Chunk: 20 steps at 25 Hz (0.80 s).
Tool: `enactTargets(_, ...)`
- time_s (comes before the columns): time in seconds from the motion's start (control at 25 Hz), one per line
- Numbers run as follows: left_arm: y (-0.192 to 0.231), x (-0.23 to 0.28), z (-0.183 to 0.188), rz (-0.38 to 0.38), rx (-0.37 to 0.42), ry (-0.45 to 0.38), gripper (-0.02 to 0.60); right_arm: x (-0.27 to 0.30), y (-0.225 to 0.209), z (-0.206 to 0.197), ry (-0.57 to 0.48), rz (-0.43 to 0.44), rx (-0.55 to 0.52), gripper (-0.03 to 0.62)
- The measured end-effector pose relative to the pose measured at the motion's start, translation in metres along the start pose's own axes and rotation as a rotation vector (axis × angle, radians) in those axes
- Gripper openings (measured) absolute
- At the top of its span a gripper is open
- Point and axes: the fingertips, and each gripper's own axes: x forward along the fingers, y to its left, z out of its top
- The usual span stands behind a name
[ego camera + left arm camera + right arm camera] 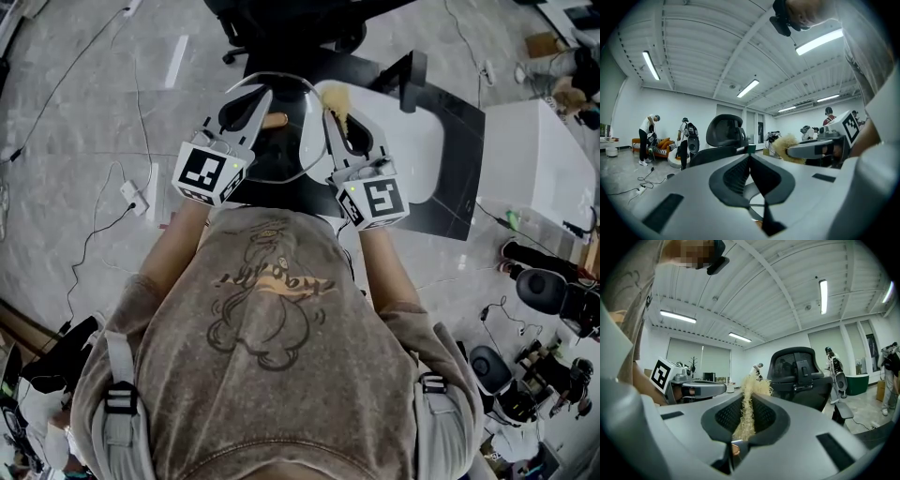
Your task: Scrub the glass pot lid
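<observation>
Altogether, grippers: I counted two.
Left gripper [750, 156]: jaws were closed on the one glass pot lid [292, 161].
Right gripper [749, 397]: jaws pinched the one straw scrubber [752, 384].

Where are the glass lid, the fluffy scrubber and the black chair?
glass lid [281, 141]: head view, its clear glass.
fluffy scrubber [746, 408]: right gripper view, the middle of its fibres.
black chair [792, 363]: right gripper view, its backrest.

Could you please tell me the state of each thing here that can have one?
glass pot lid: gripped at its rim, held up.
left gripper: shut on the glass pot lid.
scrubber: pinched, its tuft sticking out past the jaws.
right gripper: shut on the scrubber.
</observation>
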Motion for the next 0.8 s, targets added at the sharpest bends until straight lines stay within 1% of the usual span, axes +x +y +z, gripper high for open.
enactTargets(0.28, -0.002, -0.001, -0.009, 0.004, -0.013, 0.024, 0.017, 0.0, 0.003, -0.002, 0.018, 0.026, -0.012, 0.04)
enactTargets(0.52, -0.002, -0.004, -0.014, 0.01, -0.024, 0.036, 0.017, 0.002, 0.009, -0.009, 0.036, 0.052, -0.002, 0.04)
enactTargets(0.8, -0.001, -0.003, -0.022, 0.032, -0.018, 0.066, 0.017, 0.005, 0.01, -0.009, 0.051, 0.086, -0.02, 0.04)
